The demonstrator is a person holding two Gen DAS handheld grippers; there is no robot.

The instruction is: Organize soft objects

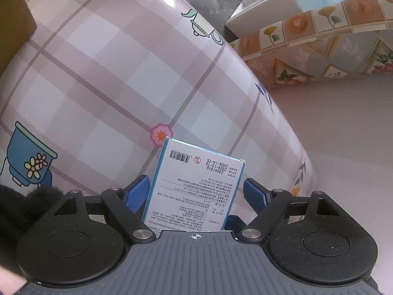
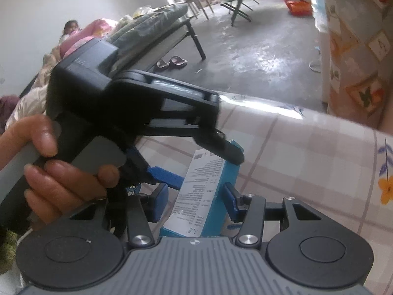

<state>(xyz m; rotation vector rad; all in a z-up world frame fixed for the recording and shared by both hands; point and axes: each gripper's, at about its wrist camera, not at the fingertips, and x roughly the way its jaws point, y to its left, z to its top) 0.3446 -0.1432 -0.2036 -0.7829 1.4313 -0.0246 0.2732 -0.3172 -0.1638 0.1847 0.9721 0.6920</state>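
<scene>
A white and blue printed box [image 1: 194, 186] stands between the blue pads of my left gripper [image 1: 196, 194], above the checked tablecloth [image 1: 110, 78]. The pads look spread, with a gap on the right side, so the grip is unclear. In the right wrist view the same box [image 2: 203, 196] sits between the blue fingers of my right gripper [image 2: 196, 201], with gaps on both sides. The other gripper's black body [image 2: 122, 108], held by a hand [image 2: 56, 172], reaches over the box's top end.
A cardboard box [image 1: 14, 19] stands at the table's far left. A second table with a fruit-pattern cloth [image 1: 319, 49] lies beyond the edge. A black fuzzy item [image 1: 22, 204] sits at the lower left. A bed [image 2: 152, 29] and slippers [image 2: 172, 62] are on the floor side.
</scene>
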